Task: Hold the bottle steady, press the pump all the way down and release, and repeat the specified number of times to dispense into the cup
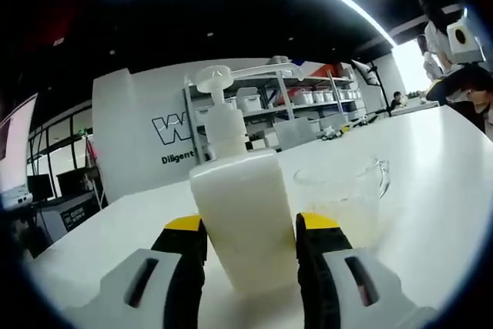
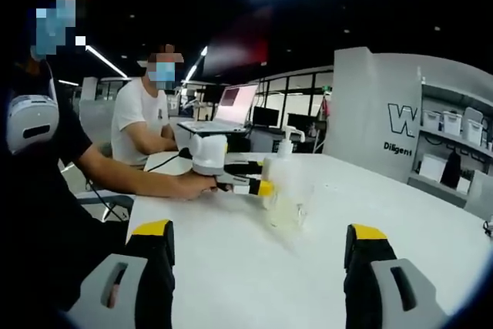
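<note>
the left claw (image 1: pixel 250 248) grips the bottle (image 1: pixel 245 217) beside the cup (image 1: pixel 347 202), so holding is done; the right claw (image 2: pixel 258 256), wide and well back, must next reach the pump (image 1: pixel 214 81).

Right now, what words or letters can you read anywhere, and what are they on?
"W": big dark letter on the white wall panel; the rest is cut off behind the shelves.
"Diligent" (reads "Dil gent" in the right gripper view): small dark word under the "W"; anything after it is hidden.
Pump bottle, glass cup: no readable text.
Laptop screen: too blurred to read.
</note>
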Demonstrator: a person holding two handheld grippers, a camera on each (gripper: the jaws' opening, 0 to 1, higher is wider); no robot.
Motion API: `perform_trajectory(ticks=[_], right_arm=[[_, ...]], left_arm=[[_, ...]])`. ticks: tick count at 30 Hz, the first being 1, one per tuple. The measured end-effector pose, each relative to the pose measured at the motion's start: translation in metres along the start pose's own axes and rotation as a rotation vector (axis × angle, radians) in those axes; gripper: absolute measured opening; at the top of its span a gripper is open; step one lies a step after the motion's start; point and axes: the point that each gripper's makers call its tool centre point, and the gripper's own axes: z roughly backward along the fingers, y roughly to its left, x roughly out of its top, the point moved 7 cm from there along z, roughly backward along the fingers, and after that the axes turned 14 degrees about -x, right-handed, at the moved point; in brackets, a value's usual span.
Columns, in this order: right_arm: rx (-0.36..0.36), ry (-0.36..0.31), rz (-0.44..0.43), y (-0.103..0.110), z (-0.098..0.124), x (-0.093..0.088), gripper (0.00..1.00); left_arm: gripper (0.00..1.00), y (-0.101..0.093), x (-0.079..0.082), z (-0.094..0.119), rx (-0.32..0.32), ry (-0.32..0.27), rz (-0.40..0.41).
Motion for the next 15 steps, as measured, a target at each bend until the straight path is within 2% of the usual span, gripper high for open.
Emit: perform_trajectory(ticks=[15], right_arm=[[0.007,0.032,0.041,-0.014,-0.01,0.018,0.87]], left_arm=[[0.44,0.001,0.0,0.0,-0.004,-0.002,0.018]])
